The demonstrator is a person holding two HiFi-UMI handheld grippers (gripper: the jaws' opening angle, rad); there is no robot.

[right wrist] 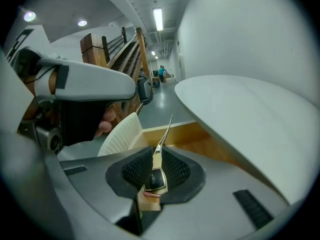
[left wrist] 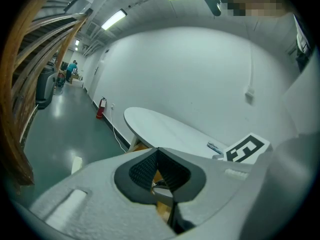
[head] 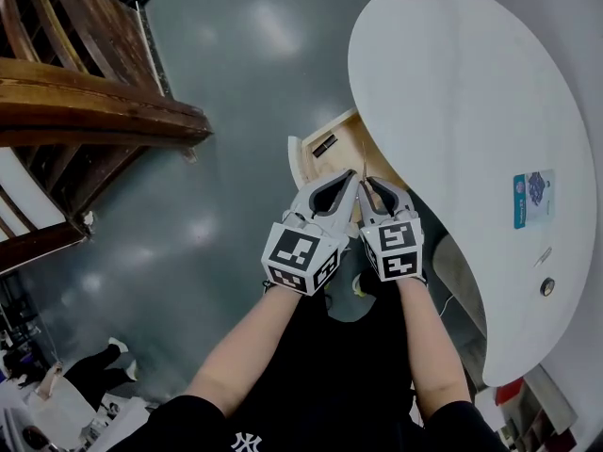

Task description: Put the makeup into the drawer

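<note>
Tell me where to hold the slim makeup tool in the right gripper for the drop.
Grip the makeup tool on its broad flat handle, coming from its butt end, as the right gripper does now. Its thin curved tip points ahead toward the open drawer and looks too slim to clamp.

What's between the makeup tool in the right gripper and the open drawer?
Nothing visible. The right gripper holds the makeup tool over the drawer, which stands open under the table edge. The left gripper sits alongside, not in the path.
</note>
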